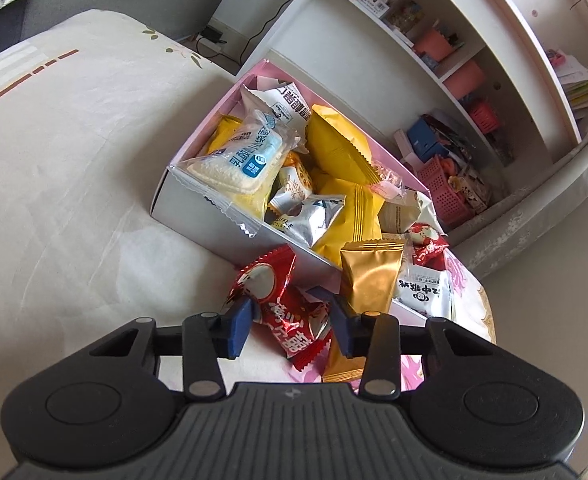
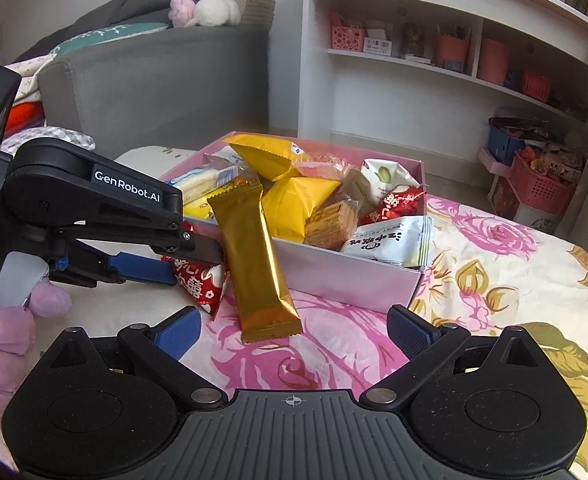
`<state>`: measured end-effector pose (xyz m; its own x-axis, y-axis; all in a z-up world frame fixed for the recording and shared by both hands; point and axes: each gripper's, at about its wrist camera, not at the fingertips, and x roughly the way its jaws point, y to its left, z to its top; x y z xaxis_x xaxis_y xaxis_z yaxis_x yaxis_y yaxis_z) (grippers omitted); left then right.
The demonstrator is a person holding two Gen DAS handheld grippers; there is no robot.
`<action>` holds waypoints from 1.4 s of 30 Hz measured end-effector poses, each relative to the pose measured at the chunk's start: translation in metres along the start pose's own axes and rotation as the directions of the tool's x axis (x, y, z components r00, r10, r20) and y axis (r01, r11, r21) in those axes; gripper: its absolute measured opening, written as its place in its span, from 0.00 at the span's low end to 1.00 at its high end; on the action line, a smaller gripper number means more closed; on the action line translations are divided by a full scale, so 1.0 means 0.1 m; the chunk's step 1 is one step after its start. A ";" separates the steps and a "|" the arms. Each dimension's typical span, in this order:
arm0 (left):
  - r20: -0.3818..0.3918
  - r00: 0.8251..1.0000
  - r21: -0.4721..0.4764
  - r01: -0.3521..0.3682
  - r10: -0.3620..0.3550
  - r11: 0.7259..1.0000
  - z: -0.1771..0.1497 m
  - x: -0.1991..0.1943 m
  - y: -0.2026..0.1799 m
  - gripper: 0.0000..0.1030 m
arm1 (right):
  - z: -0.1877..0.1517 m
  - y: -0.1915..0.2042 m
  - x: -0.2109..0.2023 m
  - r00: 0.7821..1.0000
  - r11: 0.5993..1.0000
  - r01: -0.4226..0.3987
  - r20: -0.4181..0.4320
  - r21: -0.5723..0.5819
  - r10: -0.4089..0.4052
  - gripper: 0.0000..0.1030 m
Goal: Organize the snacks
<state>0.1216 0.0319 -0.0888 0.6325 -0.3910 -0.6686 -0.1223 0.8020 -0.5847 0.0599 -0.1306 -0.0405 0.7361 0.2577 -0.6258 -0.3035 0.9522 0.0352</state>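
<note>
Beside pink box (image 1: 198, 216), left tongs (image 1: 290, 322) pinch red snack packet (image 1: 282, 304).

The left hand-held gripper (image 1: 290, 322) pointed downward at a slant, its blue fingers (image 1: 238, 330) drawn in close on either side of a red snack packet (image 1: 284, 312), pads at its edges. The right hand-held gripper (image 2: 292, 330) also tilted downward, jaws spread wide with nothing between them. A gloved hand (image 2: 10, 320) gripped the left handle.

Left wrist fisheye angled steeply down, close over snack box (image 1: 198, 216), right wrist fisheye lower, facing box (image 2: 346, 276) and shelves (image 2: 434, 68), both sharing gold bar (image 1: 368, 280)
</note>
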 end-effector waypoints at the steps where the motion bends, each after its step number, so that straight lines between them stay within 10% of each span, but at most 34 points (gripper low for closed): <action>1: -0.002 1.000 0.001 -0.001 0.001 1.000 0.01 0.00 0.00 0.37 | 0.00 0.00 0.02 1.000 1.000 0.000 -0.001 0.004 0.000 0.97; 8: -0.046 0.999 0.085 -0.024 0.028 0.996 0.10 -0.02 -0.04 0.08 | 0.00 -0.04 0.14 1.000 0.999 0.012 -0.017 0.030 -0.012 0.96; 18: -0.073 0.992 0.237 -0.087 0.107 0.968 0.17 -0.10 -0.09 0.01 | 0.01 -0.05 0.28 0.999 0.999 0.029 -0.036 0.042 -0.027 0.89; 28: -0.074 0.990 0.311 -0.092 0.121 0.946 0.21 -0.19 -0.01 0.01 | 0.04 0.08 0.40 0.999 1.000 -0.001 -0.044 0.021 0.001 0.54; 37: -0.050 0.998 0.352 -0.024 0.044 0.936 0.17 -0.21 -0.06 0.39 | 0.08 -0.02 0.35 0.996 0.997 -0.031 -0.082 0.074 0.037 0.02; 42: -0.041 0.999 0.428 -0.003 0.023 0.904 0.06 -0.15 -0.19 0.61 | 0.07 -0.19 0.24 0.995 0.994 -0.006 -0.097 0.109 0.016 0.00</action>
<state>0.1190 0.0247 -0.0649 0.5974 -0.3906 -0.7003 0.2150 0.9194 -0.3294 0.0875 -0.1409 -0.0509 0.6687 0.2559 -0.6981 -0.2396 0.9630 0.1235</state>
